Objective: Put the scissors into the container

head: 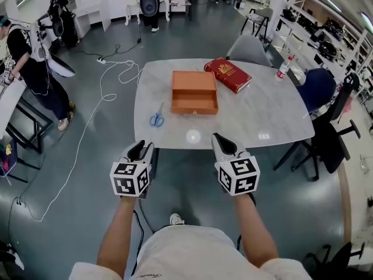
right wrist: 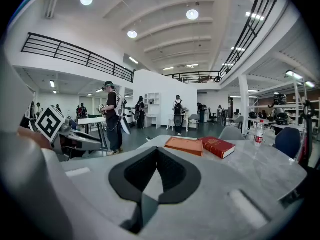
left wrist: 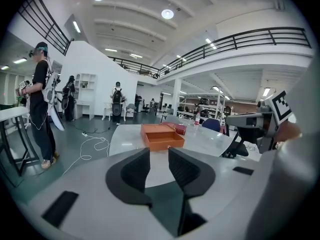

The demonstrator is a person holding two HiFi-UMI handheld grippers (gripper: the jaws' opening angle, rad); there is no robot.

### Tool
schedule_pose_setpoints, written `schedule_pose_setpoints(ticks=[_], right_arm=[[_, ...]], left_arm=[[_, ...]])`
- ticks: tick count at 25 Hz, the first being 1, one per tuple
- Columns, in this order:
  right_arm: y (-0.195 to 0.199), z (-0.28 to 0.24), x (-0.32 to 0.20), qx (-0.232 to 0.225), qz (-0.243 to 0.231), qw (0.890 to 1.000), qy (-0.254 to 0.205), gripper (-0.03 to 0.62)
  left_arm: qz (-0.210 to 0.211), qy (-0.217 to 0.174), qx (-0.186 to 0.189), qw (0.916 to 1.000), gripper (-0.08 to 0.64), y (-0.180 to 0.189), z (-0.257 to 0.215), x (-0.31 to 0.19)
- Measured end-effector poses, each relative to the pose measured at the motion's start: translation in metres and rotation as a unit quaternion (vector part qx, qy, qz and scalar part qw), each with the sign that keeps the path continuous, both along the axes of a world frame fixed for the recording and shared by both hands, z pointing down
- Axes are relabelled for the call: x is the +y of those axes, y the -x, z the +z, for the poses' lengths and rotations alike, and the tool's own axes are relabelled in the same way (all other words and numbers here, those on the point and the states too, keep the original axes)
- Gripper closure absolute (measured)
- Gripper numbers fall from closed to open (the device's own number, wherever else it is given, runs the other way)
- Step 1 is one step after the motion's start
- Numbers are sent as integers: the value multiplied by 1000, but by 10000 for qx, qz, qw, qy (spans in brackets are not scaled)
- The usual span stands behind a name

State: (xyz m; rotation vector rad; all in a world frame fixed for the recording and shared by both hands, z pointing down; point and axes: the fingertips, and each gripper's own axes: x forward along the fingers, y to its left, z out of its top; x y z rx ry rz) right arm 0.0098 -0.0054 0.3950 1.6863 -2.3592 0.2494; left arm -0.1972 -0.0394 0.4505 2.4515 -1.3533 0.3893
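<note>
Though apart, scissors (head: 157,117) beyond left gripper (head: 141,148)

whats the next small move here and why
Probably ease the left gripper forward and down over the scissors: its jaws are apart and empty, it hangs short of the table, and the scissors lie on its side, left of the orange container. The right gripper is shut.
</note>
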Motion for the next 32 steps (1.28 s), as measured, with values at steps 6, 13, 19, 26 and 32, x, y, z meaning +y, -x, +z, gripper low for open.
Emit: schedule_pose_setpoints(ticks=[6, 13, 19, 26, 32], right_arm=[[7, 1, -21, 21, 155, 9999, 16, 588], [5, 6, -45, -11, 237, 9997, 27, 588], [-2, 18, -77, -104, 197, 9997, 49, 588], [-21, 30, -139, -170, 17, 9997, 171, 588], [-40, 36, -190, -162, -137, 9993, 319, 588]], left_arm=[[152, 115, -42, 9998, 454, 9, 10, -26], [333, 274, -247, 9988, 454, 8, 24, -55], [442, 448, -524, 9966, 454, -3, 46, -83], [386, 776, -932, 9919, 454, -17, 77, -131], [355, 1168, -1252, 9846, 454, -28, 106, -167]])
